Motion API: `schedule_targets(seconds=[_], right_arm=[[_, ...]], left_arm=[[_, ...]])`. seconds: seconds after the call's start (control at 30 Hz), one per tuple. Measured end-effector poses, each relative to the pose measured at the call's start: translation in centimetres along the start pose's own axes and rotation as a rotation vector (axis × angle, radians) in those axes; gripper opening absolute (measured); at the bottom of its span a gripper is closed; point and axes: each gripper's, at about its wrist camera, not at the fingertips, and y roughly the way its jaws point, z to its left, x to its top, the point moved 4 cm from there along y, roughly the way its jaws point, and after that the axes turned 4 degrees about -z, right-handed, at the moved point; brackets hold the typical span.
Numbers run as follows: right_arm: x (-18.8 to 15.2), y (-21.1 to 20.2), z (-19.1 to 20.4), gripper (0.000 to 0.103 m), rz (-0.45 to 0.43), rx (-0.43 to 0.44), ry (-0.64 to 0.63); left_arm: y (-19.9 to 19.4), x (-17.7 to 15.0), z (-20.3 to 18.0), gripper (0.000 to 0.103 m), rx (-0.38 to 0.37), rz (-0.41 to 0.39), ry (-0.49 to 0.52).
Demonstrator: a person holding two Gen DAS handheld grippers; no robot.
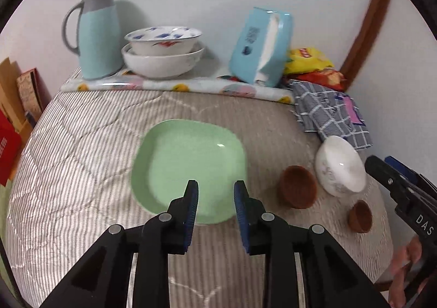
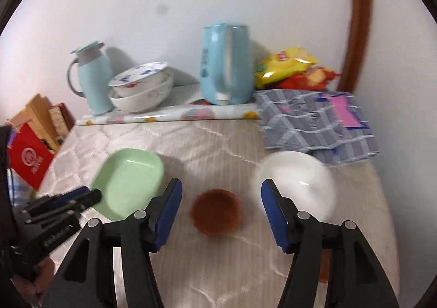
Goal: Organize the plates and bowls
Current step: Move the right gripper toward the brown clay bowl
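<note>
A green square plate (image 1: 188,166) lies on the striped cloth; it also shows in the right wrist view (image 2: 128,182). My left gripper (image 1: 215,193) is open just above its near edge, holding nothing. A white bowl (image 1: 340,166) sits at the right, tilted, also in the right wrist view (image 2: 297,185). A brown bowl (image 2: 215,211) stands in front of my open right gripper (image 2: 221,193), apart from its fingers; it shows in the left wrist view (image 1: 297,186) too. A smaller brown bowl (image 1: 360,216) lies nearer. Two stacked white bowls (image 1: 164,51) stand at the back.
A light blue thermos jug (image 1: 95,35), a blue tissue pack (image 1: 262,48), snack bags (image 1: 311,62) and a checked cloth (image 1: 330,114) line the back and right of the table. Boxes (image 1: 16,106) stand at the left edge. The wall is behind.
</note>
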Motion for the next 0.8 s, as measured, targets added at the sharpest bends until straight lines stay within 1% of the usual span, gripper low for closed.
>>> schedule_targets(seconds=[0.03,0.13,0.23,0.3,0.43,0.53,0.6,0.67,0.8], right_arm=[[-0.3,-0.4,-0.6,0.062,0.0,-0.007,0.007],[-1.4,-1.4,-2.9,0.063,0.018,-0.012,0.04],[-2.7,-2.4,-5.3,0.063,0.021,-0.019,0.074],[-3.6,-2.8,-6.8,0.063,0.022,-0.023,0.089],[-5.1,-3.2,-9.5,0.063,0.035,-0.05,0.126],[-6.3,-2.9,-11.2,0.063,0.058,-0.064,0.15],[-7.0,-2.6,-12.2,0.063,0.064,-0.079,0.17],[-7.7,-2.2,-13.0,0.063,0.064,-0.086,0.187],[-8.8,-0.8,-14.1,0.062,0.087,-0.109,0.187]], left_arm=[[-0.1,-0.1,-0.7,0.026,-0.001,-0.008,0.005],[-0.4,-0.6,-2.4,0.026,0.002,-0.026,0.023],[-0.1,-1.3,-4.2,0.026,-0.037,0.0,0.036],[0.2,-1.8,-5.0,0.026,-0.031,0.007,0.041],[1.5,-2.7,-6.1,0.026,-0.043,0.054,0.03],[2.4,-3.2,-7.0,0.026,-0.012,0.074,0.051],[2.9,-3.5,-7.5,0.026,-0.013,0.089,0.059],[3.5,-3.6,-7.8,0.026,0.003,0.103,0.071],[4.8,-3.6,-8.3,0.026,0.006,0.116,0.06]])
